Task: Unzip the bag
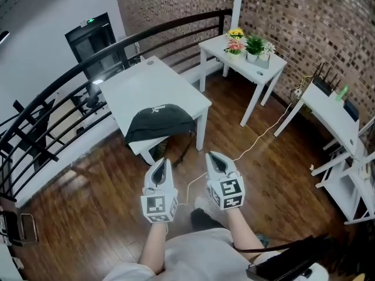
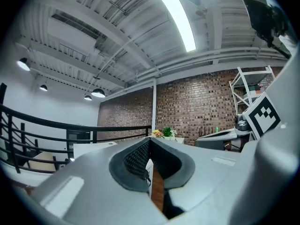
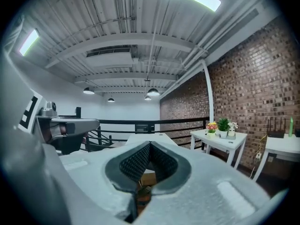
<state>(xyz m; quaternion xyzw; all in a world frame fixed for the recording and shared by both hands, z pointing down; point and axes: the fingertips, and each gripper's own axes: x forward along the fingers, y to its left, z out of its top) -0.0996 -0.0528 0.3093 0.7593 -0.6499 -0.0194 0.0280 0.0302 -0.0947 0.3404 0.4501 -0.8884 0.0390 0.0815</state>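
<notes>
Bag (image 1: 159,123) lengthwise along table (image 1: 153,84) edge

Bare wooden floor (image 1: 88,192) ahead of the left gripper (image 1: 163,160) and right gripper (image 1: 210,155), open right up to the near edge of the white worktop (image 1: 152,86). Black bag (image 1: 159,123) slumped over that near edge, open to approach from the front. Behind and left of the worktop, hemmed in by a black railing (image 1: 58,84). To the right, a gap of floor crossed by a thin white cable (image 1: 258,138), then a small table (image 1: 218,47) with potted plants (image 1: 253,44) against the brick wall (image 1: 304,16). Far right, blocked by a white desk (image 1: 328,113) and shelves (image 1: 351,183).
</notes>
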